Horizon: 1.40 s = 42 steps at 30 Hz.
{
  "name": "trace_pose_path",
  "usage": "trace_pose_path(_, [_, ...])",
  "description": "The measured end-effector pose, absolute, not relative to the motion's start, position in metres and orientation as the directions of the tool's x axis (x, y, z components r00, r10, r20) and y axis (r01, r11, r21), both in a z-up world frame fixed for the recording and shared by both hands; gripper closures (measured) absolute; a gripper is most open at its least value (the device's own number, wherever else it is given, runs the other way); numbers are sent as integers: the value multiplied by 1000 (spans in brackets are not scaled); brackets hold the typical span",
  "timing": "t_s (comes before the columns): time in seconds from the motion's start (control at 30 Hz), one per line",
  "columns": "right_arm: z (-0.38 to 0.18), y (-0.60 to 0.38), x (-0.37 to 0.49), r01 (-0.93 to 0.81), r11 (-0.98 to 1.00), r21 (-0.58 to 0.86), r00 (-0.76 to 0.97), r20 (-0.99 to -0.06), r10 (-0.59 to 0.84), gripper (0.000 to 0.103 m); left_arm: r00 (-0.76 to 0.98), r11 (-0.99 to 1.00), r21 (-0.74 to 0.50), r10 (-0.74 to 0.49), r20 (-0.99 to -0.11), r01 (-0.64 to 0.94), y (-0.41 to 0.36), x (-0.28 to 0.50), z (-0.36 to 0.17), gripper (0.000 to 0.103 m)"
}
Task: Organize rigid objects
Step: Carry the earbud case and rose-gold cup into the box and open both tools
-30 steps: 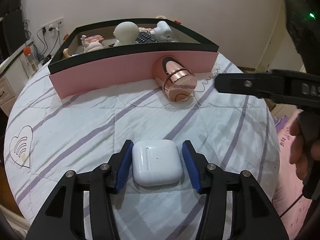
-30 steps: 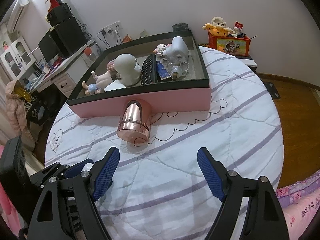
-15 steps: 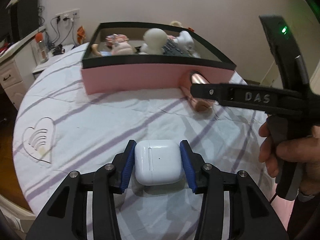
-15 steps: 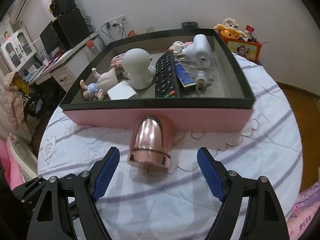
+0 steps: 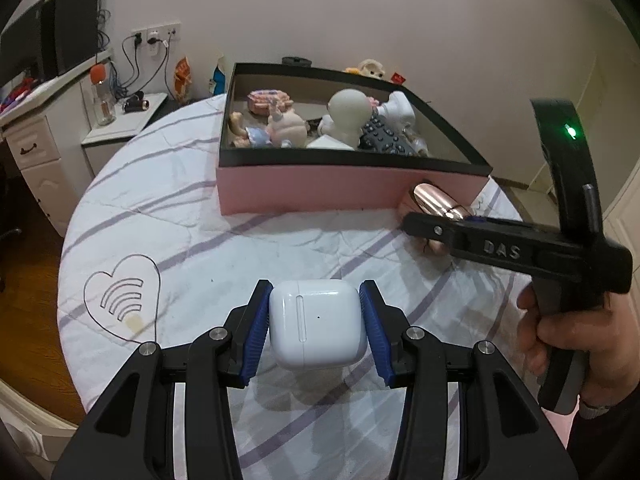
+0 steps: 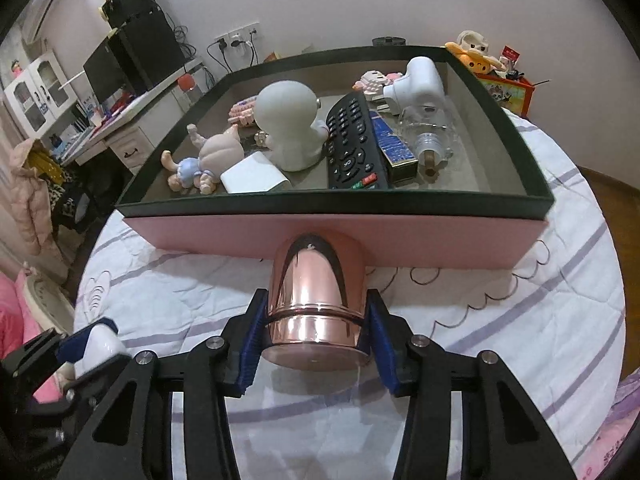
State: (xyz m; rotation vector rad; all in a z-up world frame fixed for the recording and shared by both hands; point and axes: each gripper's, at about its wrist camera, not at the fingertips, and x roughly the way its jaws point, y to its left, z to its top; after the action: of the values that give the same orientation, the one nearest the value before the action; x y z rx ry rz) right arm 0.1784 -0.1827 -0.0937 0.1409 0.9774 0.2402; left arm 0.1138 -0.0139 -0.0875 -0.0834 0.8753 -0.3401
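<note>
Presently, left wrist view: left gripper (image 5: 317, 326) clamped on white earbud case (image 5: 318, 324), lifted clear of striped bedcover (image 5: 192, 224). Risk: glossy rounded shell slips from narrow pads during carry to pink box (image 5: 320, 190).

Right wrist view: right gripper (image 6: 315, 334), jaws just closed in, pads against both sides of rose-gold cup (image 6: 316, 300) lying on its side, touching box wall. Risk: polished, tapered metal squirts out; crowded box interior leaves little landing room beside remote (image 6: 354, 140).
</note>
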Motion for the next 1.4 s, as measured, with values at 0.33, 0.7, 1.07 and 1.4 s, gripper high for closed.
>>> trace_pose_path(0.33, [-64, -188, 165, -158, 960, 232, 576, -768, 280, 55, 627, 944, -200, -323, -709, 261, -14, 123, -62, 58])
trace_pose_path(0.7, [-21, -194, 183, -183, 962, 204, 647, -712, 274, 55, 684, 945, -172, -320, -655, 277, -19, 178, -16, 58])
trace_pose_path(1.07, [2, -201, 255, -196, 969, 150, 683, -689, 244, 55, 678, 937, -159, -336, -654, 311, -45, 262, -11, 58])
trace_pose_path(1.4, [-20, -200, 322, -205, 967, 150, 650, -718, 249, 55, 668, 948, -163, -309, -676, 274, -54, 337, -25, 58])
